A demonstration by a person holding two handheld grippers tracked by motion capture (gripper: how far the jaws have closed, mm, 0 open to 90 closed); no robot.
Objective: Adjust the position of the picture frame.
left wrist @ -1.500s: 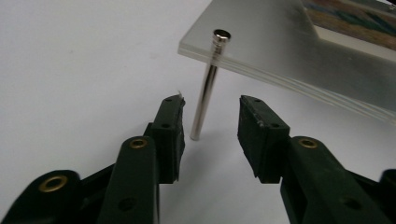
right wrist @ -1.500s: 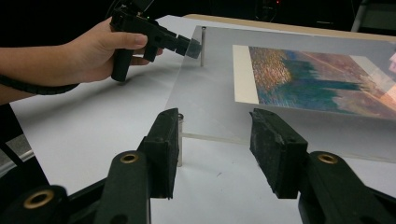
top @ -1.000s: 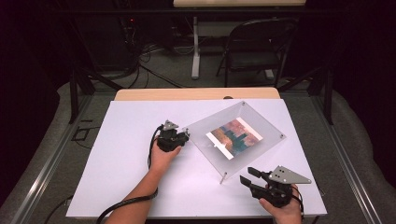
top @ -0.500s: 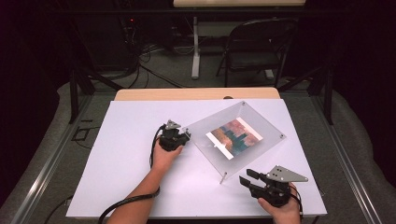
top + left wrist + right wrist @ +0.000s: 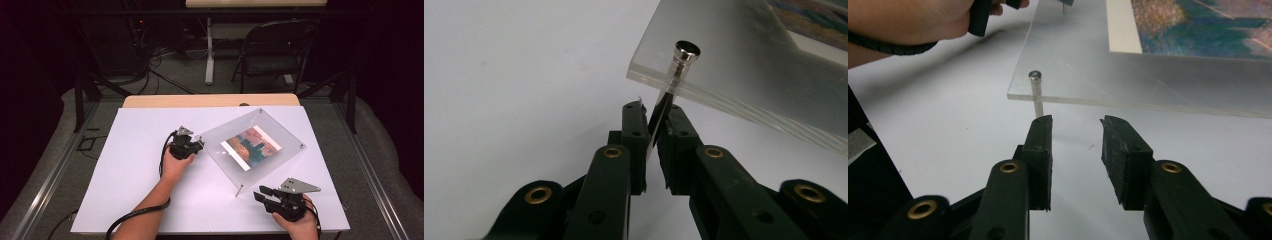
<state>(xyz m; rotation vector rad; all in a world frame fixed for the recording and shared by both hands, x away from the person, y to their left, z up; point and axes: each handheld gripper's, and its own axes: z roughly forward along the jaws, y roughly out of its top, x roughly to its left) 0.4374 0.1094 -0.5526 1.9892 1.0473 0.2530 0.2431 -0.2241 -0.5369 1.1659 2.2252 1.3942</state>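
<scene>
A clear acrylic picture frame (image 5: 220,137) with a colourful picture (image 5: 250,146) stands on short metal pegs on the white table (image 5: 140,150). My left gripper (image 5: 197,142) is shut on the peg (image 5: 679,70) at the frame's left corner (image 5: 734,65). Its jaws (image 5: 655,120) have just closed on the peg's shaft. My right gripper (image 5: 262,194) is near the table's front edge, aimed at the frame's near corner. Its jaws (image 5: 1076,125) stand open and have just been closing with nothing between them. The near-corner peg (image 5: 1036,95) stands just past the left jaw's tip.
A wooden strip (image 5: 210,101) borders the table's far edge. Beyond it stand a black folding chair (image 5: 275,50) and a white table leg (image 5: 209,55), with cables on the floor (image 5: 165,55). A black cable (image 5: 135,217) trails from the left gripper along the forearm.
Both hands have stayed almost where they were. The right gripper's jaws look a little narrower than before. The frame has not moved.
</scene>
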